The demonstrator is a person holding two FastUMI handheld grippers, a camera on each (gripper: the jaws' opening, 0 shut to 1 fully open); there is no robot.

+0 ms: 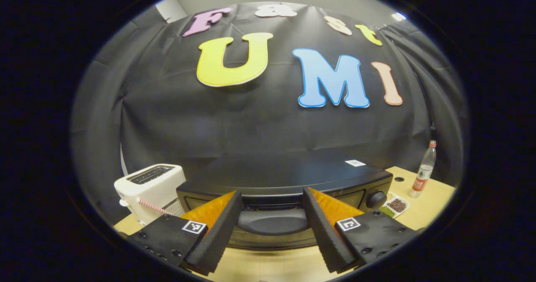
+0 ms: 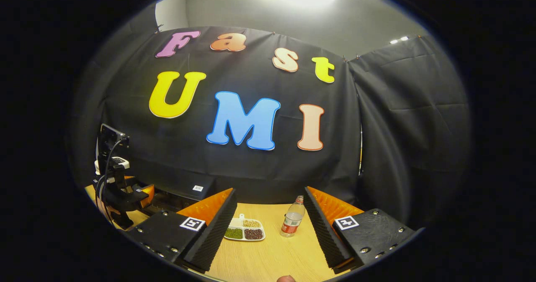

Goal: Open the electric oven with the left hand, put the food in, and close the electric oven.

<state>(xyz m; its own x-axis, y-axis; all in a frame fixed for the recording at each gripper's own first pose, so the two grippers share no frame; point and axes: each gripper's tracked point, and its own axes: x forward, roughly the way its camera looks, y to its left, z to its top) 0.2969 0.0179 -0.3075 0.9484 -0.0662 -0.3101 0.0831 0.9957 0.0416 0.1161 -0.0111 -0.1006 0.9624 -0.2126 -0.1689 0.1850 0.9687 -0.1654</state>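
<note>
Two pairs of tongs are in play, and much of the scene is cut off or masked. In the left gripper view the left tongs [image 1: 272,227] stand wide open, their ridged foam pads [image 1: 224,227] spread to either side of the oven's handle [image 1: 273,221] without touching it. The oven [image 1: 284,177] is a black, boxy thing with a flat top and a round knob [image 1: 375,199] at its right end; its door is closed, and the lower part of its front is hidden behind the tongs' blocks. A cream toaster [image 1: 148,185] with two slots stands just beside the oven's left end, its base cut off by the left finger. Near the oven's right end a white divided dish [image 1: 395,205] of beans lies on the pale wooden worktop [image 1: 427,206], partly masked by the oven's corner, and a clear plastic bottle [image 1: 423,171] with a red label stands upright farther toward the worktop's right edge.

In the right gripper view the right tongs [image 2: 270,227] also gape open, holding nothing, above the worktop's front edge. Between their fingers lie the dish [image 2: 245,230], showing three compartments, and the bottle [image 2: 293,219], near each other but apart. At the far left the other tongs [image 2: 125,192] and their dark cabled mount cover most of the oven [image 2: 184,190]; whether they touch it is hard to make out.
</note>
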